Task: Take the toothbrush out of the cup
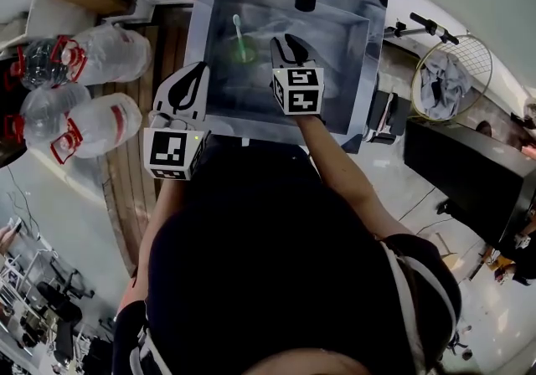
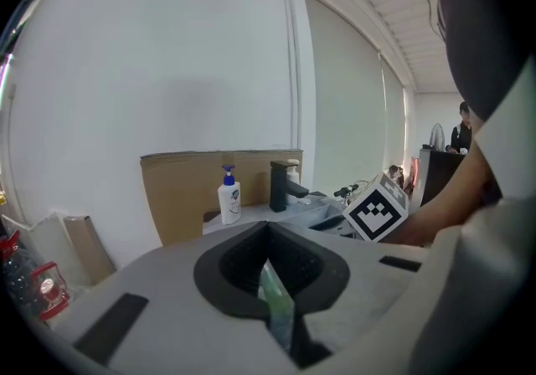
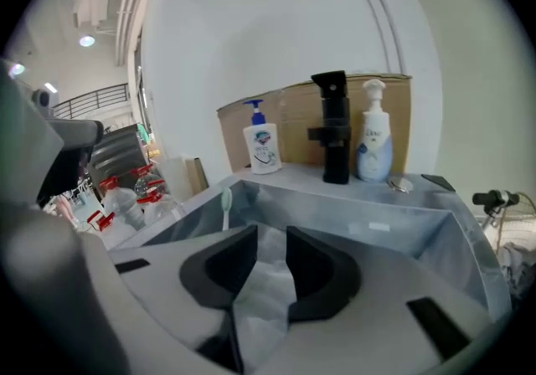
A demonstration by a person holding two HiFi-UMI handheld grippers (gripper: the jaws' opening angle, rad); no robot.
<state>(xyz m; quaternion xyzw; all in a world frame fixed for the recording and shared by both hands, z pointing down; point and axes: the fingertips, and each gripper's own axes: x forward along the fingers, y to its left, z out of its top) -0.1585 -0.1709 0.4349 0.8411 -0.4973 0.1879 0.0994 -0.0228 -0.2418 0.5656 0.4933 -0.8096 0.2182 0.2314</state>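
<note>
Right gripper [image 3: 270, 238] jaws stand slightly apart, nothing between them. The toothbrush [image 3: 226, 208] stands upright just ahead and to their left, in the green cup [image 1: 244, 52] toward the sink's [image 1: 335, 47] far-left corner. Right is nearer, I'd say. The left gripper [image 2: 268, 229], jaws together, hangs at the sink's left edge.

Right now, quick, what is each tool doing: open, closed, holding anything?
Left tool: closed, nothing clearly held.
Right tool: open, empty; the toothbrush sits in the cup.
</note>
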